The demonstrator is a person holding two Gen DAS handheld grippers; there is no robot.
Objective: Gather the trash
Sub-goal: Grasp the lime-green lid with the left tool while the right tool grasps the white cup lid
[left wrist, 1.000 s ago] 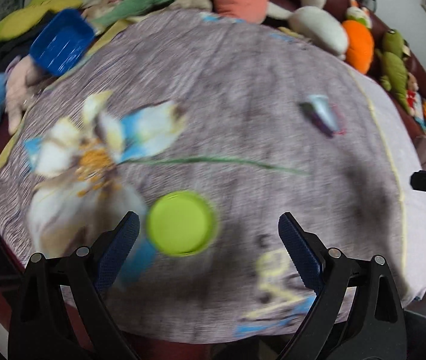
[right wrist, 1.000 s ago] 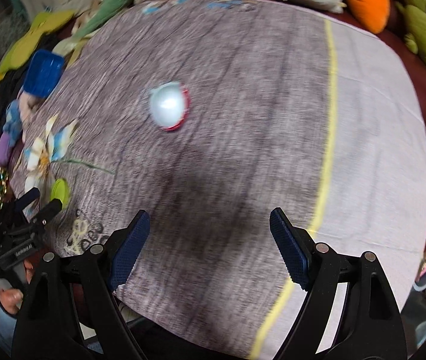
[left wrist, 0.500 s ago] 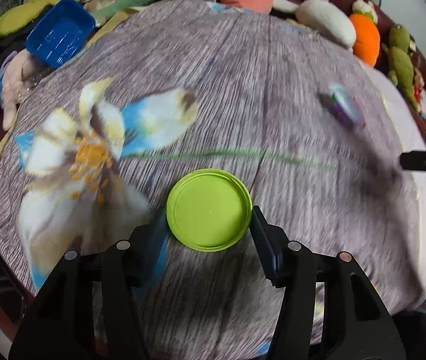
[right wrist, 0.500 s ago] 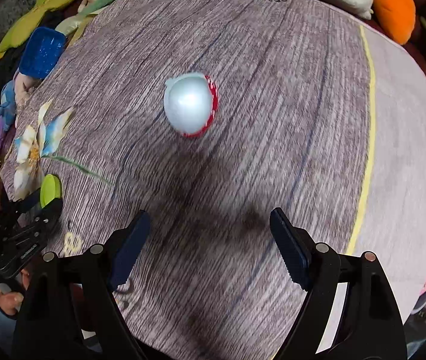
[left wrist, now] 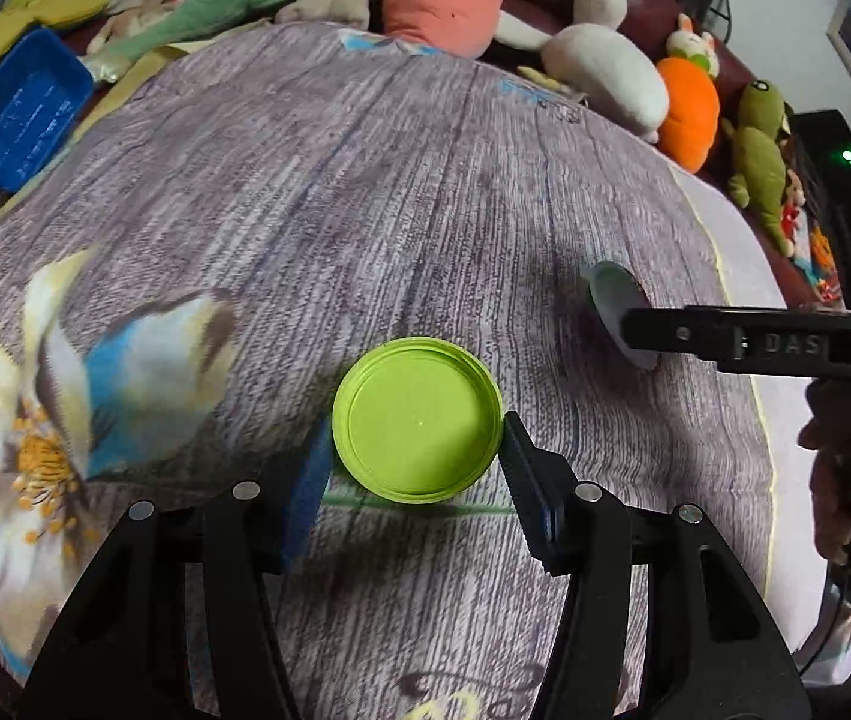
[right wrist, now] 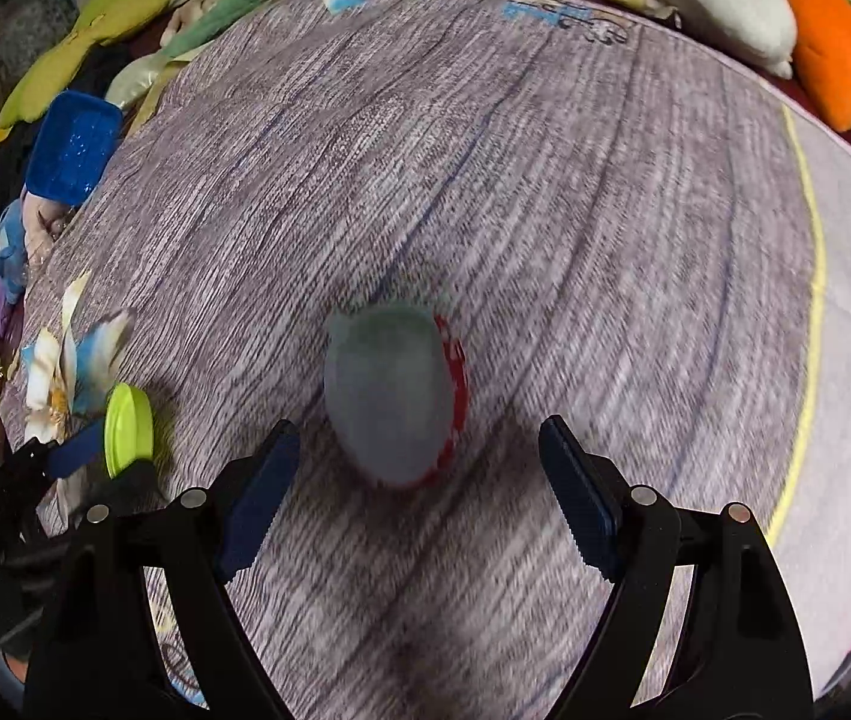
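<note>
Two pieces of trash on a wood-grain printed cloth (left wrist: 401,192) over the table, one per hand. In the left wrist view, left hand-held gripper (left wrist: 410,468) clamped on the green lid (left wrist: 416,420), flat face up, pads pressing its rim at 9 and 3 o'clock; jaws have just been closing, with the lid between them, so that pickup looks made. In the right wrist view, right hand-held gripper (right wrist: 413,498) standing wide and empty, pads clear of everything. Pale round foil lid with a red edge (right wrist: 392,396) lying just ahead at 12 o'clock from the fingertips, centred in the gap, nothing touching it yet. Slightly longer along the 12-to-6 line than across, so the narrower width faces the pads and seems to fit the spread with room on both sides. Right hand plainly the nearer one; same foil lid in the left wrist view far out at 2 o'clock, half hidden behind the right tool's black finger. Coming move likely a short push forward and down, then a squeeze. Blue tray (right wrist: 71,147) off the cloth's edge at 10 o'clock, possibly the drop place, not certain.
</note>
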